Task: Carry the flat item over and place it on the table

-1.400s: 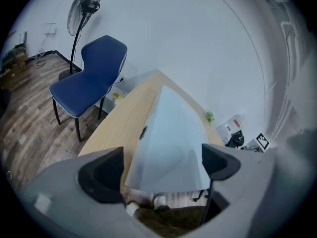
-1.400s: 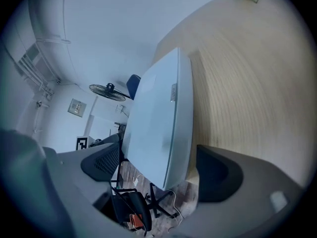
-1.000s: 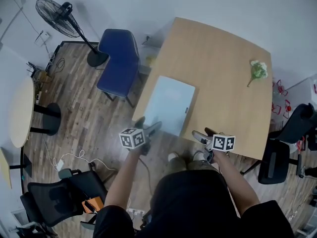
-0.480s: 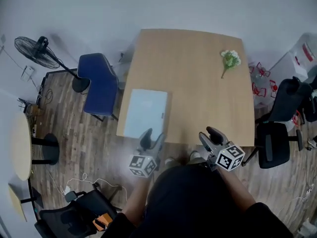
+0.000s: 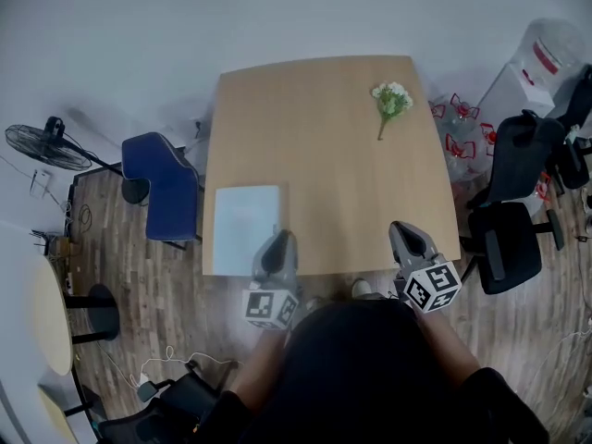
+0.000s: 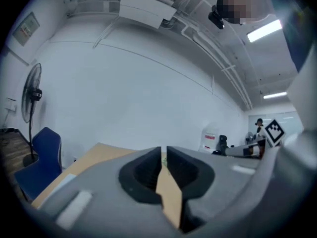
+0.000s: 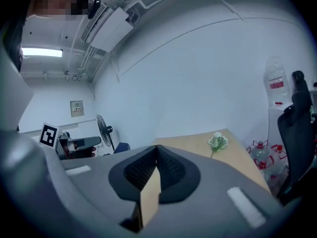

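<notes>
While left claw (image 5: pixel 280 239) closes on nothing & right claw (image 5: pixel 403 228) is shut, empty, pale rect. flat item (image 5: pixel 245 228) lies near-left on counter (image 5: pixel 324 137).

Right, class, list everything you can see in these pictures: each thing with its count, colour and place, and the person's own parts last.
table: one, light wood, middle of the view
flat item: one, pale blue-white, on the table by its near left corner
flower sprig: one, white with green stem, on the table's far right part
chair: one, blue, left of the table
office chairs: two, black, right of the table
fan: one, black, far left
water bottle: one, clear with red label, far right
left gripper: one, grey, at the table's near edge, jaws closing, nothing between them
right gripper: one, grey, at the table's near edge, shut, empty
</notes>
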`<state>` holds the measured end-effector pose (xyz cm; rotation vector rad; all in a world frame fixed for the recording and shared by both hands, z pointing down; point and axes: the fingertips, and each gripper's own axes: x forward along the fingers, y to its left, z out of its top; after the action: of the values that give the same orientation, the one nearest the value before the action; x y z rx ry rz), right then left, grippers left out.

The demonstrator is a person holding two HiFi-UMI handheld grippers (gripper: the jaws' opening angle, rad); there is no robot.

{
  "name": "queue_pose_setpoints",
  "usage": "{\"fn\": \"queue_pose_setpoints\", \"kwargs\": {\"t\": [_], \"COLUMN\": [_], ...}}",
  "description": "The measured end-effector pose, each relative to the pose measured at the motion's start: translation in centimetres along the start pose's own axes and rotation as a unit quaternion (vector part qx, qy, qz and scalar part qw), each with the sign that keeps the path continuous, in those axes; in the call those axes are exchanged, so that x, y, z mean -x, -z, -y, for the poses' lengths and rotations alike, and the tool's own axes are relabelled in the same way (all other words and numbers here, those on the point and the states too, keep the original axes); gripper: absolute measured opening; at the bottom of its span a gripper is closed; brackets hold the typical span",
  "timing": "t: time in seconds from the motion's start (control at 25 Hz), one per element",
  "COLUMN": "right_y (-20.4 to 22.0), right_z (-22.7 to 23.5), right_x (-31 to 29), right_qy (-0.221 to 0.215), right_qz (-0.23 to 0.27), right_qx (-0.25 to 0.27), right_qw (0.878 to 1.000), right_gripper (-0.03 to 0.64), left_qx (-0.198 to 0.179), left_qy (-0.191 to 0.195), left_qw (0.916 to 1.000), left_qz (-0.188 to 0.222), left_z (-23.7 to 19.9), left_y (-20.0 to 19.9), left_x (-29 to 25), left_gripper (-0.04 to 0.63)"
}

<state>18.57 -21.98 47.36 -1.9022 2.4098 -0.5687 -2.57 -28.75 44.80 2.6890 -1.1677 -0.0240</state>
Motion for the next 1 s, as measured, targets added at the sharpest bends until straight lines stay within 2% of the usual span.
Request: {"fn": "queue_pose_setpoints", "kwargs": {"t": [0.08,0.2,0.36,0.88,1.0], "right_y": [-0.6,-1.5,-2.2,-1.0,-0.7], "right_z": [1.5,3.3,4.9,7.2,7.3], "right_x": [0.3,0.6,0.6,0.9,0.6], "right_qy": [0.012,0.020,0.026,0.010,-0.002], "right_qz": [0.006,0.015,0.019,0.007,0.005], "right_qx": [0.015,0.034,0.052,0.066,0.050], "right_qw": [1.000,0.999,0.998,0.998,0.999], "right_gripper": [0.000,0.000,0.000,0.000,0.000], "left_qx": [0.003,0.000,-0.011,-0.005,-0.003], "left_qy": [-0.012,-0.019,-0.021,-0.056,-0.061], "left_qw": [0.9999,0.9995,0.9994,0.9978,0.9976], "left_qz": [-0.007,-0.023,-0.024,-0.035,-0.031], "left_z": [0.1,0.8,1.8,3.0,3.0], "left_y": [0.1,0.6,1.0,3.1,3.1], "left_x": [-0.9,-2.2,-3.4,-3.5,-3.2], "left_gripper": [0.000,0.000,0.000,0.000,0.000]}}
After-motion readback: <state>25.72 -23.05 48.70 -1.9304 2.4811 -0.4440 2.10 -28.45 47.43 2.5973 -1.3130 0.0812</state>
